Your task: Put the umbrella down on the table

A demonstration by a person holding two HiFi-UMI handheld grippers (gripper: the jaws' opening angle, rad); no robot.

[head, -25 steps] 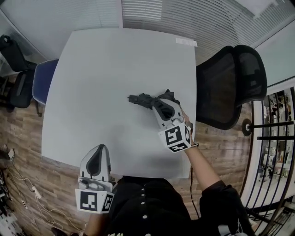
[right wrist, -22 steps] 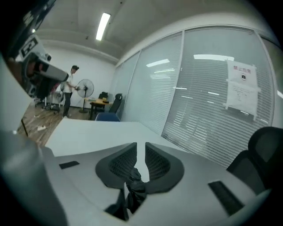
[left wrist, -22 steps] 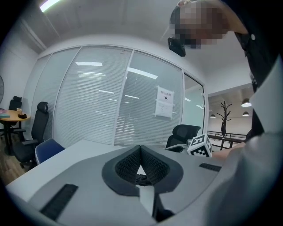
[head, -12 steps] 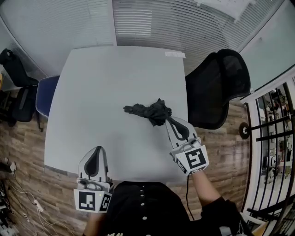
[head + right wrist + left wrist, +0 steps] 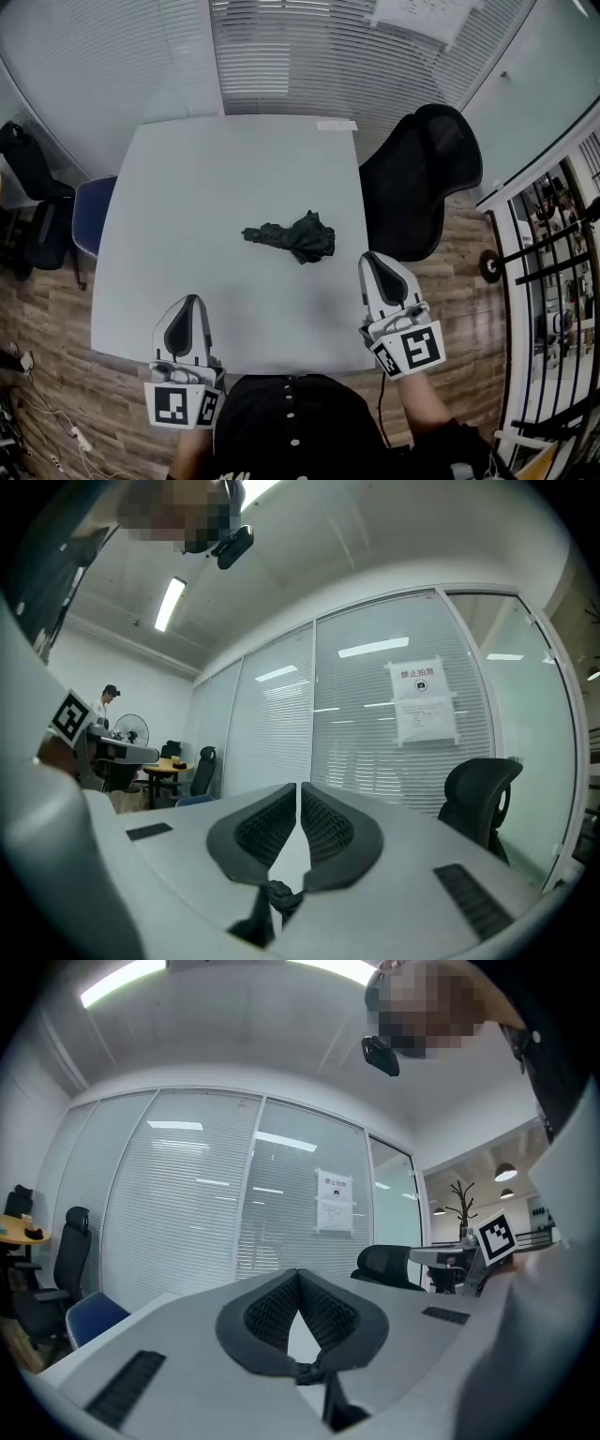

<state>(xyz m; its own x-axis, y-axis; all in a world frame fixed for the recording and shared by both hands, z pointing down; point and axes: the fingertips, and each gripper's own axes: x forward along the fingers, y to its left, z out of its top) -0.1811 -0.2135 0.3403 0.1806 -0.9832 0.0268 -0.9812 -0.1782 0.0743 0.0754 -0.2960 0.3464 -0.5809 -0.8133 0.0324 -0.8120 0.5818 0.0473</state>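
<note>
Right hand-held gripper (image 5: pixel 372 261) withdrawn, umbrella (image 5: pixel 295 237) on table (image 5: pixel 187 197)

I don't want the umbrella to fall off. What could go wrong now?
Not much, I think. The umbrella lies near the middle of the table, away from the edges, so a fall looks unlikely. Its cloth is loose and crumpled, so it might flop open a bit. The right tool is shut, empty and looks close to the black chair; a careless swing could bump it.
</note>
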